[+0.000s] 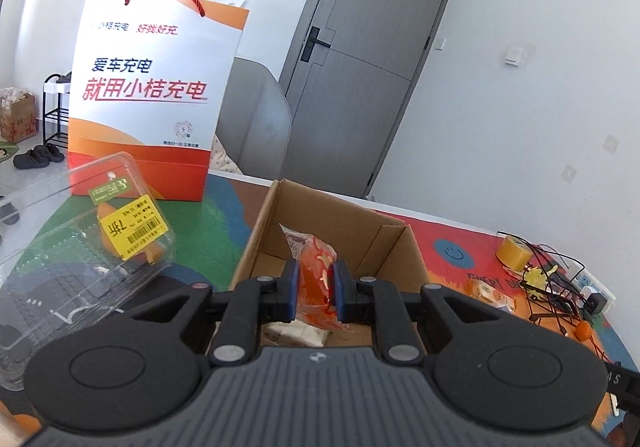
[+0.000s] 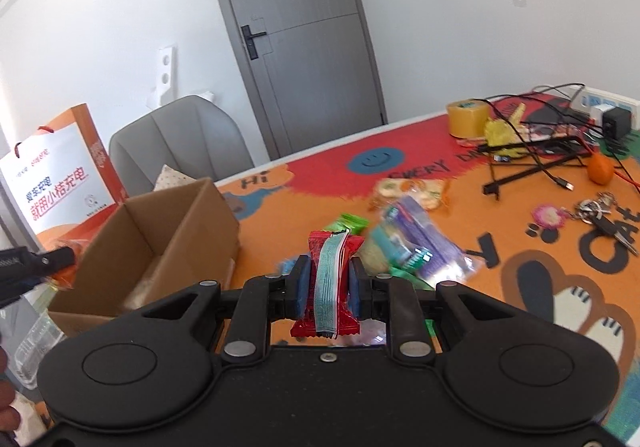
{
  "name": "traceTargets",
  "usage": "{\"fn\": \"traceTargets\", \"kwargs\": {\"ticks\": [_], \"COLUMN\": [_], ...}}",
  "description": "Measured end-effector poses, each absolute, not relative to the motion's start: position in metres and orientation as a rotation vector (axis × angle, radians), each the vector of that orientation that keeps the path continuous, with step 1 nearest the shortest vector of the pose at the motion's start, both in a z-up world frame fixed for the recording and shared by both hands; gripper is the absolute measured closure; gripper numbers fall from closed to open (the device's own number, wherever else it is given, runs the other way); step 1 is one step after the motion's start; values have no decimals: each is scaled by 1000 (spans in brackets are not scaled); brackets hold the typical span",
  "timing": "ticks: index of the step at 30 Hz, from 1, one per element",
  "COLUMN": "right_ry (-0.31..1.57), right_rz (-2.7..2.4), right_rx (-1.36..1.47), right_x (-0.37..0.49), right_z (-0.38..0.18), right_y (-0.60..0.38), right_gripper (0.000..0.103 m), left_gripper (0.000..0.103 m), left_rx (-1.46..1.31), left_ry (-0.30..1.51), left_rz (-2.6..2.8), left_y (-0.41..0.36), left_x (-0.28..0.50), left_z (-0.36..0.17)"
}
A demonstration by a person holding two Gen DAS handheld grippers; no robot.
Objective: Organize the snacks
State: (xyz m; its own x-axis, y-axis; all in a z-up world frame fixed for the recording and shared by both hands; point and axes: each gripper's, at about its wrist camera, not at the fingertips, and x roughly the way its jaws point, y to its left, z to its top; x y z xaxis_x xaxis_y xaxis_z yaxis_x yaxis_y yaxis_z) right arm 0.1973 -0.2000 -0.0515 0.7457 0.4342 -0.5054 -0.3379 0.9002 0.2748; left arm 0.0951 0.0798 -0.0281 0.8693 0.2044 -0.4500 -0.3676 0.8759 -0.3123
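Note:
My left gripper [image 1: 314, 289] is shut on an orange snack packet [image 1: 316, 271] and holds it above the open cardboard box [image 1: 384, 243]; a pale packet [image 1: 296, 332] lies on the box floor. My right gripper [image 2: 330, 281] is shut on a red snack packet [image 2: 329, 283] with a pale blue seam, held above the table to the right of the box [image 2: 192, 223]. A pile of loose snack packets [image 2: 416, 243] lies on the colourful mat [image 2: 520, 287] just beyond it. The left gripper [image 2: 28, 263] with its orange packet shows at the left edge of the right wrist view.
A clear plastic clamshell box [image 1: 80, 247] sits left of the cardboard box. A white and orange paper bag [image 1: 156, 95] stands behind it. A tape roll [image 2: 468, 119], cables, a black wire stand [image 2: 536, 159], an orange [image 2: 600, 169] and keys [image 2: 592, 211] lie at the right. A grey chair [image 2: 176, 143] stands behind the table.

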Motion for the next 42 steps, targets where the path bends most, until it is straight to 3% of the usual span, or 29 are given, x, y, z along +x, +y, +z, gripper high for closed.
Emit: {"fn": "traceTargets", "kwargs": {"ticks": [13,23,26,27,28,32,42], "right_ry": [542,545,546,545,538,546,526], "right_rz": [565,671,672,673,670,655,575], "right_rx": [139,145,151,154,157,146,156], "right_x": [198,197,194,192,190,187,183], "right_z": [-19,-9,-9,-9,-9,-9,-15], "right_y": [-135,-84,-80,-81,-83,-93,-128], "right_gripper": [82,80,66,53,47,42,18], "left_gripper": [77,59,45,36,33,15,8], "left_rx": [-450,-463,-460,-459,-460,-457,-400], "left_ry": [431,411,417,420,418,414,432], "left_rz": [317,353,362,369,376,400,376], "left_y": [101,119,121,122,122,117,88], "left_x": [88,66,64,64,63,64,73], "left_z": [-29,-25,-27,-27,-27,-27,-23]}}
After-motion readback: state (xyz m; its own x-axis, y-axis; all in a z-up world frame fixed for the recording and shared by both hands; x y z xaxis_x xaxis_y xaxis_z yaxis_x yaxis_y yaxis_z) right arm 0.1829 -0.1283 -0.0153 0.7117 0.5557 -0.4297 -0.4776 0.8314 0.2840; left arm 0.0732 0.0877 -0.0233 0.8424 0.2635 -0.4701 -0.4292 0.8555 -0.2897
